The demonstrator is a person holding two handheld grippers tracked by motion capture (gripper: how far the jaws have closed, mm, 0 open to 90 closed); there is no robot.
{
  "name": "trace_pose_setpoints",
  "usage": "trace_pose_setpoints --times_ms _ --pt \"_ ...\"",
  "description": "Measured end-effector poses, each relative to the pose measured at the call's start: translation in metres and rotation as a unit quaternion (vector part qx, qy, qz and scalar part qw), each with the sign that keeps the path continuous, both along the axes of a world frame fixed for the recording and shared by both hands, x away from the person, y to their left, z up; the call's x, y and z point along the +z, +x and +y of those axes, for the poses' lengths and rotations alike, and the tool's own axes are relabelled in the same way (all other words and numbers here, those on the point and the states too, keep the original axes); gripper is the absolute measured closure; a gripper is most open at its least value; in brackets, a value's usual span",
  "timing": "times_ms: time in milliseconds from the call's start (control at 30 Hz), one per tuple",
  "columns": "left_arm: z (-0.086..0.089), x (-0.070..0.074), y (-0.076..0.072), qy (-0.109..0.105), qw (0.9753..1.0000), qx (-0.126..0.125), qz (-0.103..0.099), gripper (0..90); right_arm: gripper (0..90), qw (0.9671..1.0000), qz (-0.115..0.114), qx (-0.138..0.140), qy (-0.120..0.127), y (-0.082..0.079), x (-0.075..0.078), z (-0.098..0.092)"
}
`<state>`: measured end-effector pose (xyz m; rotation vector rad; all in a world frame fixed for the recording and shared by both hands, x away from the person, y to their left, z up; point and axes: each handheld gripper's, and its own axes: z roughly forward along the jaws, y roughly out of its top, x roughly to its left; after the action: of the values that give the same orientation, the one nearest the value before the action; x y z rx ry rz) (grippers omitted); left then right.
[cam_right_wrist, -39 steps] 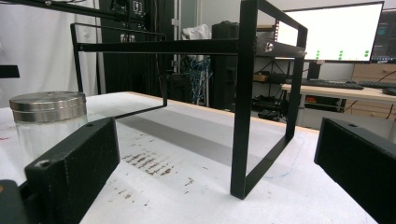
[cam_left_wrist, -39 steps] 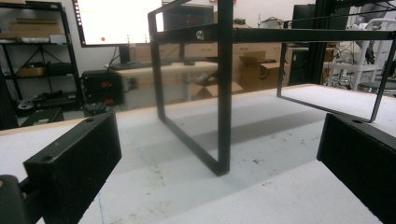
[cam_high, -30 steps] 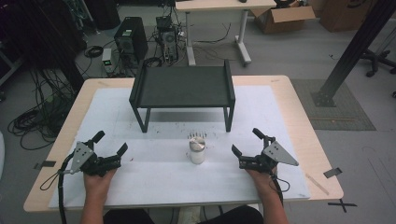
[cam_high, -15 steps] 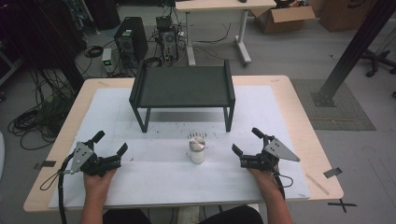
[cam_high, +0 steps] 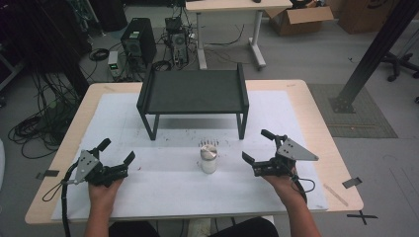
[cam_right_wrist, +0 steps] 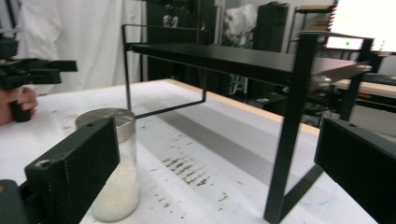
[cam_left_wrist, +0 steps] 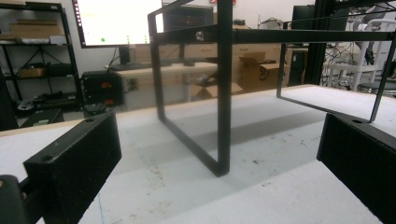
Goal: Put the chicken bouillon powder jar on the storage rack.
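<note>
The jar [cam_high: 209,159] stands upright on the white mat of the desk [cam_high: 316,123], between the two claws and just in front of the black rack [cam_high: 192,92], touching neither. It has a metal lid and holds white grains in its lower part; in the right gripper view it [cam_right_wrist: 114,172] sits just beyond that claw's near jaw. The left claw [cam_high: 117,151] rests low on the mat, well apart from the jar, jaws wide and empty; its own view looks at the rack's front leg [cam_left_wrist: 223,88]. The right claw [cam_high: 258,146] is also wide and empty, near the jar on its other side. Judgement: no grasp is begun, and the right claw is the better placed to take the jar. Risks noted: the jar is tall and narrow, so a jaw arriving off-centre or high at the lid may tip it or push it along the mat. The glass wall looks smooth, and a light grip may let it slip. The rack leg [cam_right_wrist: 286,140] stands close to the right claw's path; a wide swing may strike it. Dark specks [cam_right_wrist: 187,170] mark the mat near the jar; what they are cannot be told.
</note>
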<state>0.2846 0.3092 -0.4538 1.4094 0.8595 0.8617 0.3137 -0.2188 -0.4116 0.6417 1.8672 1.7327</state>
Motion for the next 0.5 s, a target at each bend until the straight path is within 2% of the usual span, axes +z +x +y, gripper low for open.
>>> trace_pose_setpoints --times_ms 267,400,500 --pt "0.000 0.000 0.000 0.000 1.0000 0.000 0.000 0.2 0.0 0.9990 0.014 0.034 -0.026 0.003 0.004 0.009" --pt "0.000 0.000 0.000 0.000 1.0000 0.000 -0.001 0.2 0.0 0.9970 0.026 0.060 -0.042 0.005 0.005 0.019" --pt "0.000 0.000 0.000 0.000 1.0000 0.000 -0.001 0.2 0.0 0.9959 0.032 0.068 -0.050 0.006 0.004 0.023"
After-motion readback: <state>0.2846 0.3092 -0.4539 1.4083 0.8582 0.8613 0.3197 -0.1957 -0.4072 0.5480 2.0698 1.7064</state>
